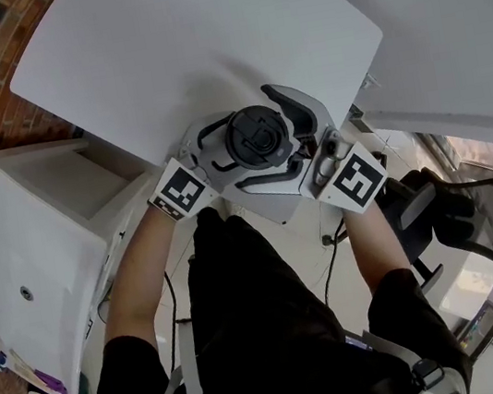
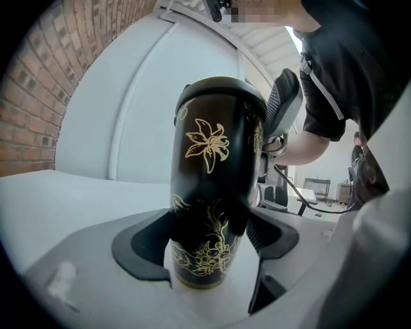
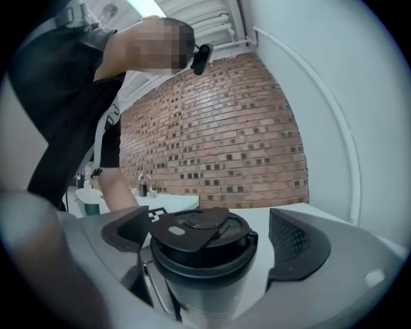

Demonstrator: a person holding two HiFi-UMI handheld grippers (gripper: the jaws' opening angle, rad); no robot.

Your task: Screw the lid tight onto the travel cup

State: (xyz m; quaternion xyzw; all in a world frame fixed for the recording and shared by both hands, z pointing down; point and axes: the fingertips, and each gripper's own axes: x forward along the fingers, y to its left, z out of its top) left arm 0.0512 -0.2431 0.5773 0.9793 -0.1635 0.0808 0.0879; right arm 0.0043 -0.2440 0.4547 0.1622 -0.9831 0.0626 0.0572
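At 9 o'clock of the head view a white cabinet (image 1: pixel 24 266) is seen, and the white table (image 1: pixel 194 50) fills 12 o'clock. The left gripper (image 2: pixel 205 254) is set at 8 o'clock of the travel cup (image 2: pixel 215 173). Its jaws are clamped on the lower body of the black, gold-flowered cup, with both pads pressed against its sides. The cup is held upright at the centre of the head view, by the table's near edge; whether its base rests on the tabletop cannot be told. The black lid (image 3: pixel 199 234) is seated on the cup's mouth, with a flap laid across its top. The right gripper (image 3: pixel 205 241) is set at 4 o'clock of the cup, at lid height. Its jaws are spread wide with the lid between them — a clear gap is seen beside the right-hand pad, so nothing is grasped. A brick wall (image 3: pixel 225 128) is seen behind the lid, and a black chair (image 1: pixel 475 219) stands at 4 o'clock of the head view.
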